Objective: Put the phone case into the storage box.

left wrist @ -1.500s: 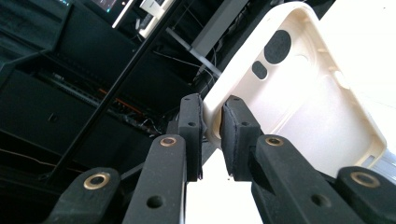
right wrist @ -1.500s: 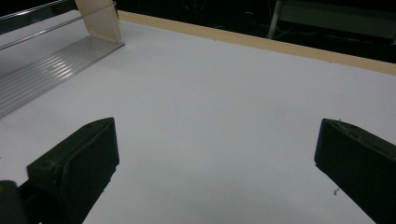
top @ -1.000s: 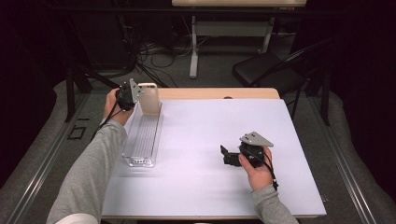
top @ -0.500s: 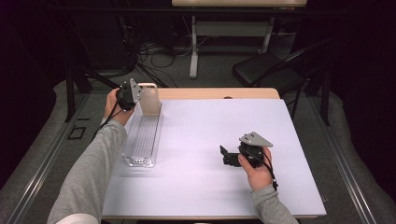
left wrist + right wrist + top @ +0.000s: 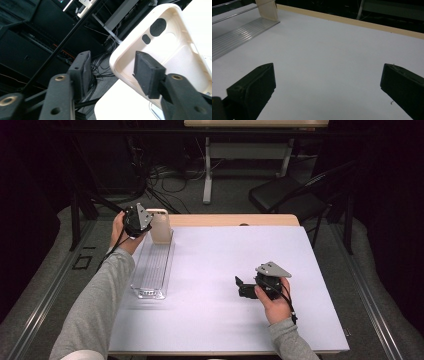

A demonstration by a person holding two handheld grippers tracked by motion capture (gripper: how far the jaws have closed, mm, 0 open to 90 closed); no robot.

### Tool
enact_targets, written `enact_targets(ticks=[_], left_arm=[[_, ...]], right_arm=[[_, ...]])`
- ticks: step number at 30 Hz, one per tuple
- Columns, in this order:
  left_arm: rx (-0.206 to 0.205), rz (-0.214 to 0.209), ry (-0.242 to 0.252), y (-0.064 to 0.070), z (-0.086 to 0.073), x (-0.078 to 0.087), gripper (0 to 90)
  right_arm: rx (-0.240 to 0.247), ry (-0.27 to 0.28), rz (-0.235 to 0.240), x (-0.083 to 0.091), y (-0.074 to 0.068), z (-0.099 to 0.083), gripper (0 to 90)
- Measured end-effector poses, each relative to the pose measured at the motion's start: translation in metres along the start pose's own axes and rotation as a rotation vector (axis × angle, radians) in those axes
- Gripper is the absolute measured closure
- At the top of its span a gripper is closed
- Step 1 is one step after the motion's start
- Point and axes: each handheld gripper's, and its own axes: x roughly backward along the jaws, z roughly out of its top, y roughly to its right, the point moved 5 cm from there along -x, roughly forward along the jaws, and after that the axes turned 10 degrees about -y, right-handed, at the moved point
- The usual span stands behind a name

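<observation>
A cream phone case [image 5: 161, 226] stands upright at the far end of a clear ribbed tray [image 5: 152, 270] on the left of the white table [image 5: 225, 245]. My left gripper [image 5: 146, 223] is held right at the case, open. In the left gripper view the case's [image 5: 175, 50] side rim sits between the two spread jaws of the left gripper [image 5: 112, 62], the right one inside its hollow and neither pressing on it. My right gripper [image 5: 241, 287] rests low over the table's right half, open and pointing left, with bare table between its jaws. The right gripper view shows the right gripper [image 5: 328, 77], the tray [image 5: 234, 37] and the case [image 5: 267, 10].
A strip of wooden tabletop [image 5: 235, 220] runs along the far edge of the white surface. A black folding chair [image 5: 290, 195] and a desk leg [image 5: 207, 175] with cables stand on the floor beyond the table.
</observation>
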Motion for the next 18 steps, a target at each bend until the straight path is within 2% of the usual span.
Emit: enact_targets(ticks=[2, 4, 18], left_arm=[[0.0, 0.012, -0.011, -0.0012, -0.0007, 0.0009, 45.8], [0.012, 0.007, -0.015, -0.0012, -0.0008, 0.0018, 45.3], [0.018, 0.011, -0.022, -0.0035, -0.0012, 0.0052, 44.3]], right_arm=[[0.0, 0.002, 0.001, 0.0003, -0.0002, 0.0002, 0.0], [0.0, 0.0, 0.003, 0.0009, -0.0003, 0.0001, 0.0], [0.005, 0.003, 0.002, -0.0001, -0.0007, 0.0002, 0.0]])
